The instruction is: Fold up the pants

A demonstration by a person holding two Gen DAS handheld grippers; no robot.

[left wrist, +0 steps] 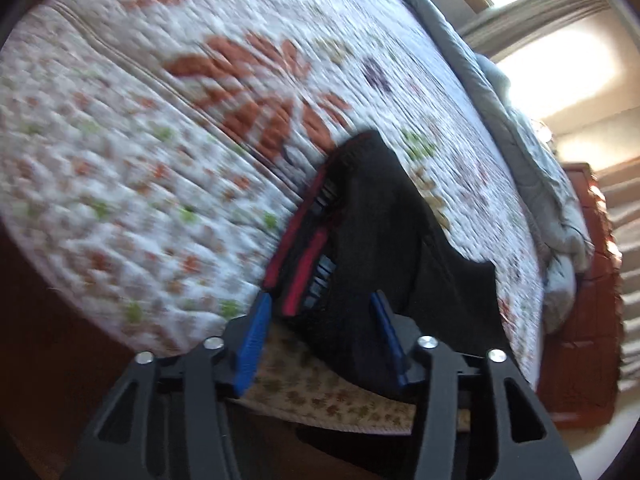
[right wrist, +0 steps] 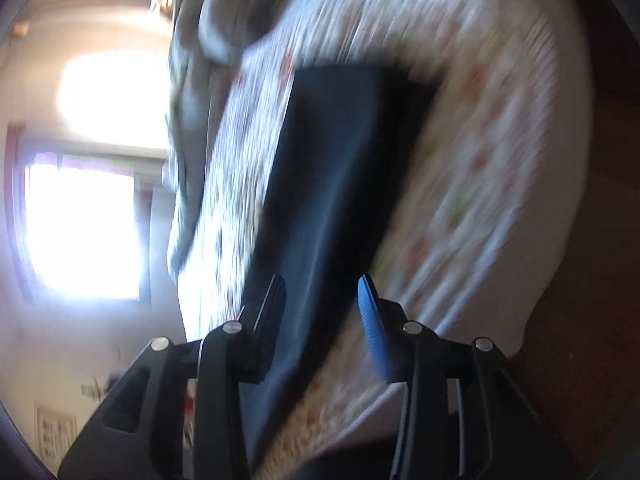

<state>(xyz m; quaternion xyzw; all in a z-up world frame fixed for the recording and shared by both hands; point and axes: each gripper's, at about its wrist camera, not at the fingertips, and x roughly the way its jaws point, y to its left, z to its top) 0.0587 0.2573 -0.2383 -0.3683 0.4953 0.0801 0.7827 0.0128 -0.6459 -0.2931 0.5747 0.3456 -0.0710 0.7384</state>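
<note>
Black pants with a red-striped waistband lie folded on a floral quilt near the bed's front edge. My left gripper hovers over the near end of the pants. Its blue pads stand apart and do not press the cloth. In the right wrist view the pants look like a long dark strip running away across the quilt. My right gripper is open over their near end, with cloth showing between the fingers. Both views are motion-blurred.
A crumpled grey blanket lies along the far side of the bed, also seen as the grey blanket. A red-brown wooden piece stands beyond it. Bright windows fill the wall. Dark floor borders the bed's edge.
</note>
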